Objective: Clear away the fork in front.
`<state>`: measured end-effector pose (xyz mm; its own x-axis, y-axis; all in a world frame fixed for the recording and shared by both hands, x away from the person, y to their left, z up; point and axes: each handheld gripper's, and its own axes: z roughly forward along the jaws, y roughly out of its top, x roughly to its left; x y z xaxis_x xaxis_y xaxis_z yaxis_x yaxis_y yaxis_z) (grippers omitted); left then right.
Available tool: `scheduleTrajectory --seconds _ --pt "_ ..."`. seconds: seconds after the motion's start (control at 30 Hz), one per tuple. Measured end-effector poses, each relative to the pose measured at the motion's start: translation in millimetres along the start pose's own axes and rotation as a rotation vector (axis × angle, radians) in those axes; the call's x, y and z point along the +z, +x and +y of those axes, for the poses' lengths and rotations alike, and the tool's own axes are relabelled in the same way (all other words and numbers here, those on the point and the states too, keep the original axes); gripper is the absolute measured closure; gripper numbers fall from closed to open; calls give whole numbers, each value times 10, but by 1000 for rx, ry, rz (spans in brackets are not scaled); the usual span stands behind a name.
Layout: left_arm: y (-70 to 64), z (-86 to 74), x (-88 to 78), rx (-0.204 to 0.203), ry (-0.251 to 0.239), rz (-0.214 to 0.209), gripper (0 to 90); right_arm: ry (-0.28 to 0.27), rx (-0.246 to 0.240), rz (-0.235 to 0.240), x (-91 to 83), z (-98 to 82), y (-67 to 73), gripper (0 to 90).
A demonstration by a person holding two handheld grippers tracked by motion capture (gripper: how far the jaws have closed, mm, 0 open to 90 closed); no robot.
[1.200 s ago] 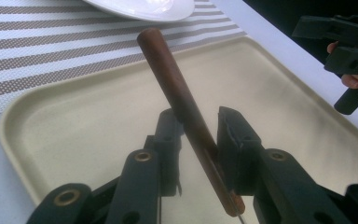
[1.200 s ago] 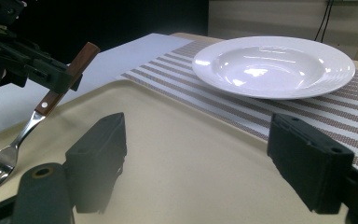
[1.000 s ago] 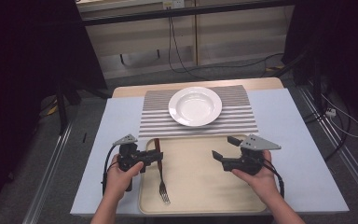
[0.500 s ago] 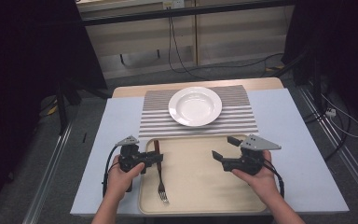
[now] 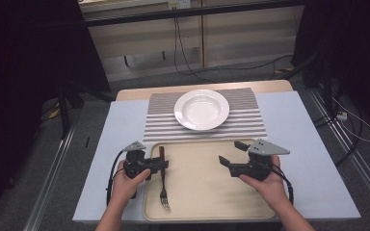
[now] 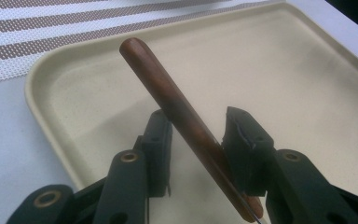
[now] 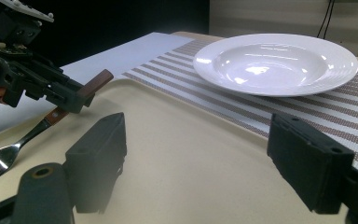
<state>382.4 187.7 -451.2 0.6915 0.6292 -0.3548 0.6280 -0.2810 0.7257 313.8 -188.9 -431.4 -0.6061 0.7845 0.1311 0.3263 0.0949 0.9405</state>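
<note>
1. Between the jaws of the left claw [image 6: 193, 135] lies the brown handle of the fork [image 6: 177, 107]; the jaws stand a little apart on either side of it, and I cannot tell whether they already bear on the wood.
2. From above, the left claw [image 5: 160, 164] sits across the fork [image 5: 163, 179] near the upper part of its handle, with the tines pointing back toward the person, on the left part of the beige tray [image 5: 207, 199].
3. Right claw [image 5: 232, 154]: spread wide and empty, hovering over the tray to the right of the fork and well apart from it.
4. Beyond both claws, the white plate [image 5: 202, 109] rests empty on the striped placemat [image 5: 159, 122], which lies on the pale surface [image 5: 308, 144].
5. Progress, as I judge it: the approach is made and the jaws are aligned on the handle, but the fork seems not yet lifted. A firm pinch, the lift, and laying it out, presumably by the plate, remain.
</note>
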Motion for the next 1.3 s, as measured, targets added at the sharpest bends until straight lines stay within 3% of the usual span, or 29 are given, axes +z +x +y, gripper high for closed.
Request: scheduleTrajectory --seconds 0.9,1.17,1.3 --pt "41 -50 53 -14 18 23 595 -3 5 -7 -14 -13 -31 196" --pt "60 -47 28 -14 16 39 554 10 -6 -3 31 -13 -27 196" --pt "76 -35 10 -24 3 40 489 20 -3 -1 58 -31 -25 195"
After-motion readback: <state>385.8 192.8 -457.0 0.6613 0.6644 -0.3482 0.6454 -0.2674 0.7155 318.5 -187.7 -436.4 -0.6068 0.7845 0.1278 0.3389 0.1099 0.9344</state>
